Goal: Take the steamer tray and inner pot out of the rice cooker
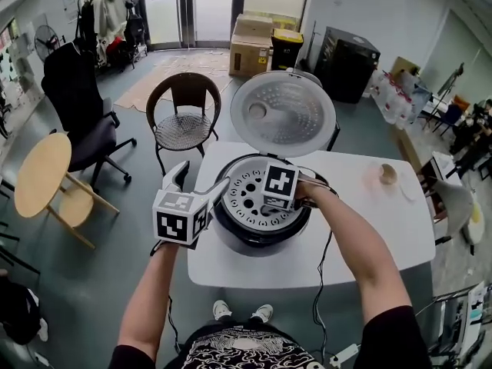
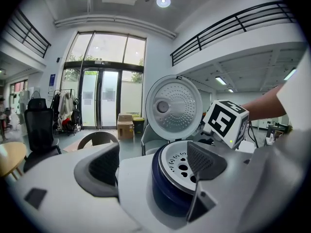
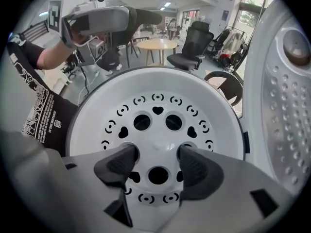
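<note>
Left tongs: spread wide with nothing between them. I hold them nearly level, close by the left side of the rice cooker.
Rice cooker: dark round body standing on the counter, to the right of my left tongs and directly under my right tongs.
Steamer tray: white, pierced with round and heart-shaped holes. It sits in the cooker's mouth, right beneath my right tongs.
Right tongs: pointing steeply down and partly spread. Each tip is at a round hole on either side of the tray's middle, so the middle lies between them. I cannot tell whether the pads press on it.
Lid: swung up and open beyond my right tongs, with its dimpled inner face towards me.
Counter: white, stretching out to the right of my right tongs. A small brownish thing lies there, well apart from them.
</note>
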Motion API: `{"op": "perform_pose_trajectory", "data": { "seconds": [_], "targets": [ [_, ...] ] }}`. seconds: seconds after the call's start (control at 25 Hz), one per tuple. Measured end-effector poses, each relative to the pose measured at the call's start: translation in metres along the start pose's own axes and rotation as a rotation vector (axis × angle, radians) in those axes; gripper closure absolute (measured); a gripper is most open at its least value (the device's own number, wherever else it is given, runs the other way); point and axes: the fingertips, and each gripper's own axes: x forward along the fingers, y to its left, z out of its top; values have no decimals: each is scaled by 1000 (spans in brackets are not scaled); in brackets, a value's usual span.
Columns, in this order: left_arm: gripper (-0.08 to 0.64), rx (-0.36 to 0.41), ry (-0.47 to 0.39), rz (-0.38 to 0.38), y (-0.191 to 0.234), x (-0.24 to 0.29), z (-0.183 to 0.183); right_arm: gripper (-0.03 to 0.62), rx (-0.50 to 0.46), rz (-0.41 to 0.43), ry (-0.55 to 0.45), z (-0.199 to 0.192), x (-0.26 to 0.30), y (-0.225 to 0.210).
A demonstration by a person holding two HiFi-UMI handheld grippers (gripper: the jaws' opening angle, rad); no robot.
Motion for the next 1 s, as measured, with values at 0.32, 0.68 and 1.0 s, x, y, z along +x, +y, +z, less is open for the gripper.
{"op": "perform_pose_trajectory", "data": {
  "seconds": [0.32, 0.68, 1.0],
  "targets": [
    [132, 26, -30, -31, -3, -7, 18, 295, 0, -91, -25, 7, -31, -1],
    [132, 49, -100, -84, -11, -27, 49, 295, 56, -185, -42, 12, -84, 10],
    [132, 62, -133, -203, -35, -26, 75, 295, 194, -263, -49, -15, -133, 16]
  ]
}}
